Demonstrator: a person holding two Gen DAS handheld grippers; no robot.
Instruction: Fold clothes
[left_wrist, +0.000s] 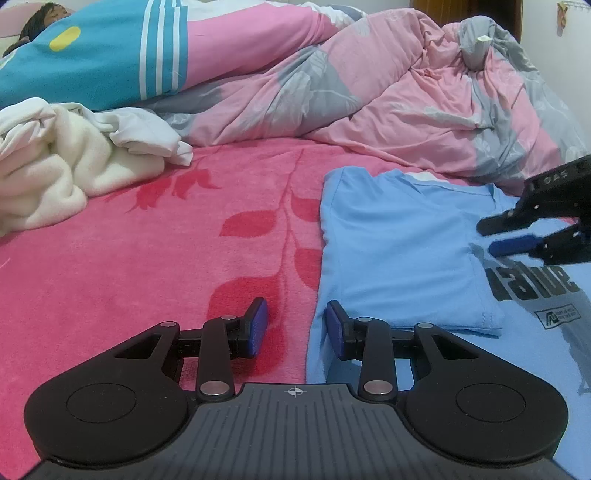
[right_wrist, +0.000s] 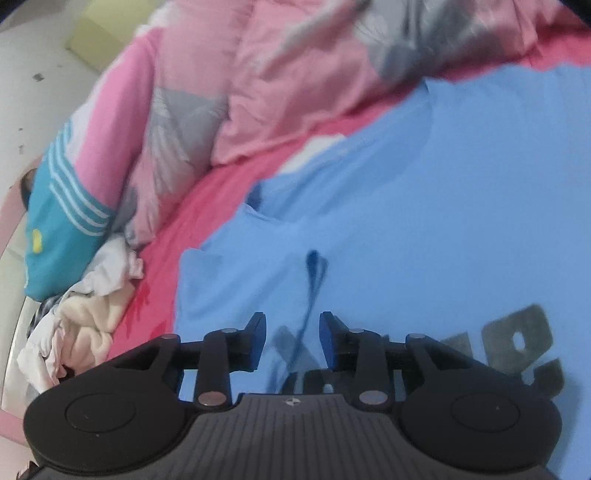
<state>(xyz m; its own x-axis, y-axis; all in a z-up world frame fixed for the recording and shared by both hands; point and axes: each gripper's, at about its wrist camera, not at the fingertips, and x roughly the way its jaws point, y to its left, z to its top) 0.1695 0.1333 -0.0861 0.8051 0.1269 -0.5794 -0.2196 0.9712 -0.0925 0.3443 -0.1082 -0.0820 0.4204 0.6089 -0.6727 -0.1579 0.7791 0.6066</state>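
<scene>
On pink bedspread (left_wrist: 147, 258): blue tee (left_wrist: 388, 251) (part-folded)

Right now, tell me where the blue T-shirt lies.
In the left wrist view the blue T-shirt lies flat on the red bedspread, right of centre, just below the rumpled pink quilt.

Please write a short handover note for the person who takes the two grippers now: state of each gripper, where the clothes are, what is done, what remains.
Left gripper: open, empty, at the left edge of the blue T-shirt.
Right gripper: open, empty, above the shirt's printed front.
The shirt lies on the red blanket, one sleeve side already folded in.
A white clothes pile waits at the far left, unfolded.
Left: finish folding the shirt, then likely the pile.
</scene>
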